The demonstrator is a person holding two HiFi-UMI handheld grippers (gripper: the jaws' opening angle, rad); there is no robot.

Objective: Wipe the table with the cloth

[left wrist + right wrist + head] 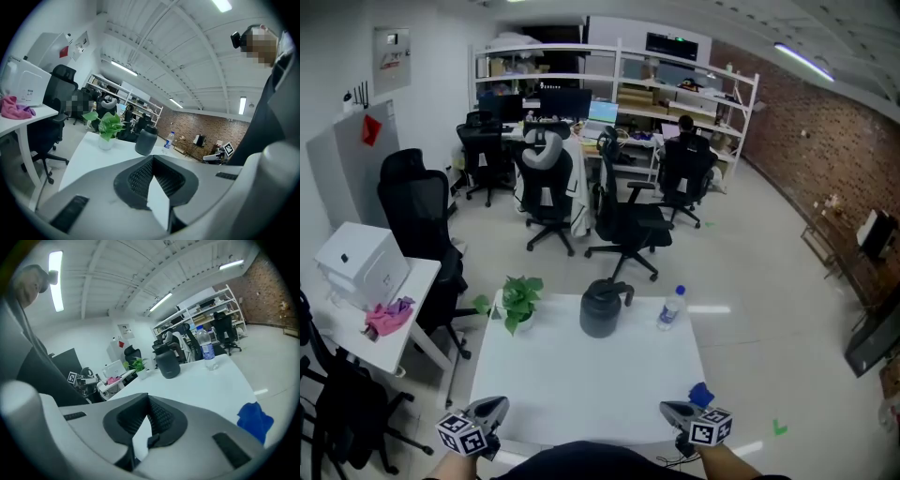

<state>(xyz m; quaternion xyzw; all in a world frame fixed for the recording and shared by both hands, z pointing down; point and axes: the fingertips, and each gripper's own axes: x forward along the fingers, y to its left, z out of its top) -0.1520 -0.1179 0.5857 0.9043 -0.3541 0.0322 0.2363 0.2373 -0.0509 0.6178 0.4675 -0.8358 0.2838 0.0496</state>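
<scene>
Both grippers closed and empty at the near edge of the table, with the cloth lying loose beside the right one.

The right gripper (pixel 149 398) has its jaws pressed together with nothing between them. The blue cloth (pixel 254 421) lies crumpled on the white table (pixel 206 380) just beside that gripper, off to its right at the near right corner and outside the jaws. The left gripper (pixel 152 158) sits over the near left corner, jaws likewise together on nothing, well apart from the cloth. Along the far edge stand a potted plant (pixel 517 300), a dark jug (pixel 602 309) and a water bottle (pixel 671 307).
</scene>
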